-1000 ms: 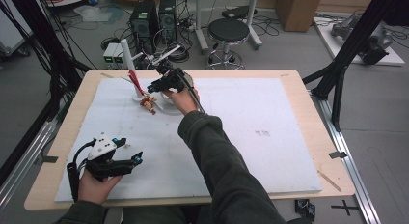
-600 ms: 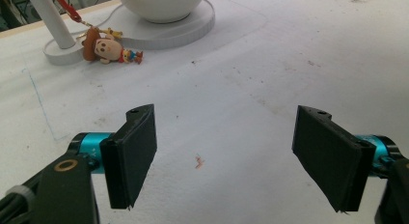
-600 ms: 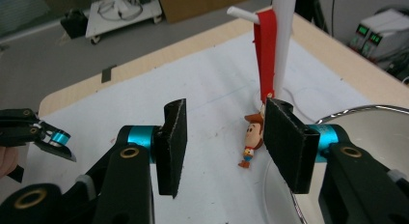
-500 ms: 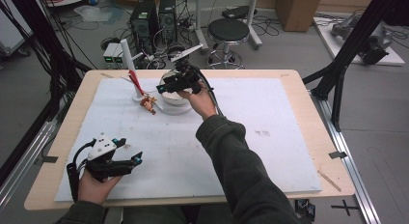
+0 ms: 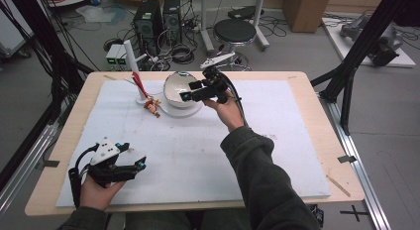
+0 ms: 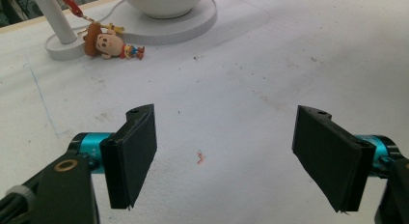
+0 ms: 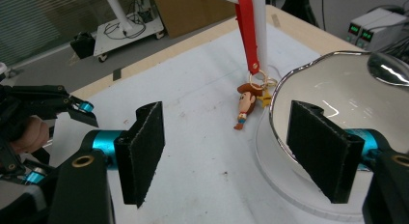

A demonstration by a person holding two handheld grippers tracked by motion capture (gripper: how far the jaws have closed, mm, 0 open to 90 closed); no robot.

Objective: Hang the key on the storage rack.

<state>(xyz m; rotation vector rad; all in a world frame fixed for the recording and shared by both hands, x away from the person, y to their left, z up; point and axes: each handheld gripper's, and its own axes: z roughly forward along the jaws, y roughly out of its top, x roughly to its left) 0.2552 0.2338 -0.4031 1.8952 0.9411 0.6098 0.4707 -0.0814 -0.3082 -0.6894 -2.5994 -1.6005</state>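
Observation:
A white bowl [image 5: 174, 88] with a silver rim stands on a white saucer [image 5: 184, 112] at the far middle of the table. My right gripper [image 5: 191, 90] hovers at the bowl's right side, open. In the right gripper view the bowl [image 7: 337, 89] has its rim between the open jaws of the right gripper [image 7: 231, 156], close to the right pad [image 7: 320, 154]. A cowboy doll keychain [image 5: 152, 106] lies left of the saucer, and its red strap [image 5: 140, 85] hangs from a white post [image 5: 131, 61]. My left gripper [image 5: 136, 166] rests open near the front left edge.
A white mat [image 5: 277, 141] covers the wooden table [image 5: 337, 155]. In the left gripper view the doll [image 6: 107, 44], the post's round base [image 6: 65, 49] and the saucer [image 6: 193, 26] lie far ahead of the left gripper [image 6: 224, 156]. A stool [image 5: 241, 29] and computers [image 5: 148, 22] stand beyond the table.
My right gripper has moved to the right, from beside the keychain to the bowl's right side. The left gripper has stayed where it was.

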